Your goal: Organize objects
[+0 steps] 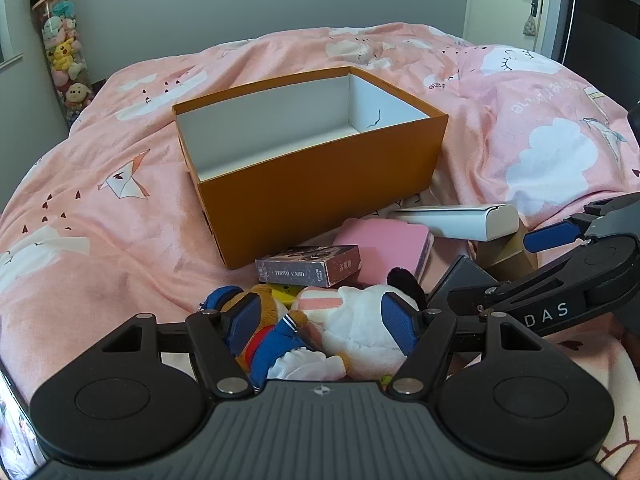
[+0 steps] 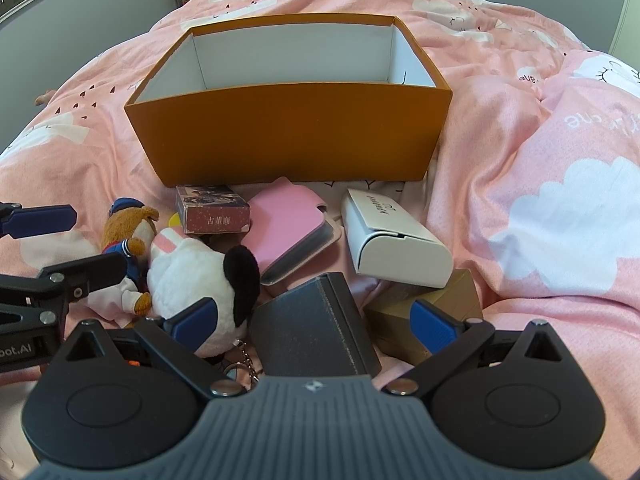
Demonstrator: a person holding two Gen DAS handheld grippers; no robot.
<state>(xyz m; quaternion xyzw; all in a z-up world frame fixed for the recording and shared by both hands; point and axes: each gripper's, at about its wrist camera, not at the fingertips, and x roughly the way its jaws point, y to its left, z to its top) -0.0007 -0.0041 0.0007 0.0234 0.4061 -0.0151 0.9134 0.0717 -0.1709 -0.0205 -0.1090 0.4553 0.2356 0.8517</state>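
Observation:
An open orange box [image 1: 320, 184] [image 2: 288, 136] with a white, empty inside stands on the bed. In front of it lie a photo card box [image 1: 308, 272] [image 2: 212, 210], a pink case [image 2: 288, 228], a white case [image 2: 396, 248], a dark grey box [image 2: 316, 328] and a tan box [image 2: 452, 296]. A sailor bear plush [image 1: 276, 344] [image 2: 128, 232] lies against a white plush with a black ear [image 1: 360, 328] [image 2: 192, 276]. My left gripper [image 1: 322, 322] is open, both plush toys showing between its fingers. My right gripper [image 2: 312, 322] stands wide open over the dark grey box.
Everything rests on a rumpled pink duvet [image 1: 120, 160] that rises in folds to the right. A tall clear tube of plush toys [image 1: 60, 52] stands by the wall at the far left. A door [image 1: 536, 0] is at the back right.

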